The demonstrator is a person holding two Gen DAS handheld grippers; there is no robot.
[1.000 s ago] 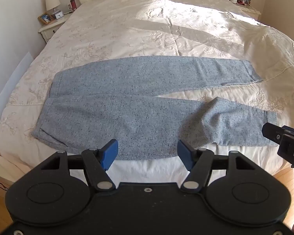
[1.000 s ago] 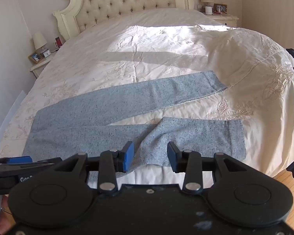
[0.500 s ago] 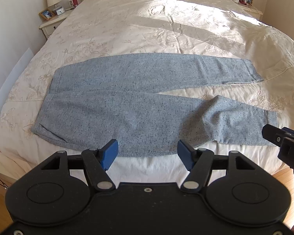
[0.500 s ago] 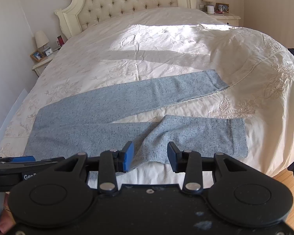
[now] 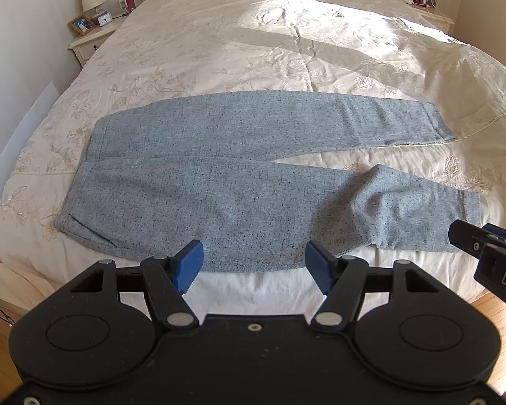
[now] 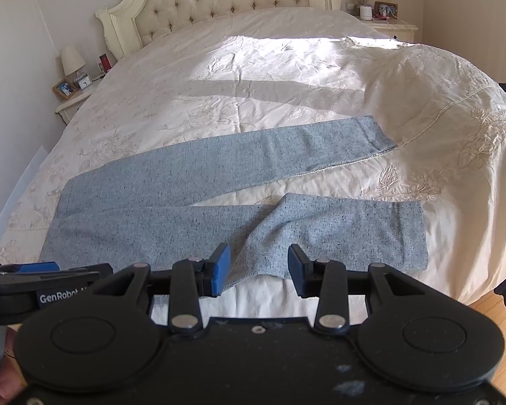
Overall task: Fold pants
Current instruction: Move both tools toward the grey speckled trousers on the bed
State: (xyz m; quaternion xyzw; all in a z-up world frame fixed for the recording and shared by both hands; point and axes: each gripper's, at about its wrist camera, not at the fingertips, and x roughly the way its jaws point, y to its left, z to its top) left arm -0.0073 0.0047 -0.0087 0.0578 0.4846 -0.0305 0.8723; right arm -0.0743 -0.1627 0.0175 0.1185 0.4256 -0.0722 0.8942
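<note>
Grey-blue speckled knit pants [image 5: 239, 182] flat on cream embroidered bedspread [image 5: 286, 44], legs apart | left tongs [image 5: 254, 266] spread, empty, near pants edge | right tongs [image 6: 258, 270] spread, empty, over nearer leg

My left gripper [image 5: 254, 266] hangs level with its jaws spread wide, nothing between the blue pads [image 5: 187, 266]. My right gripper [image 6: 258, 269] sits alongside, off the left one's right-hand jaw, its jaws parted less widely and likewise holding nothing between them.
</note>
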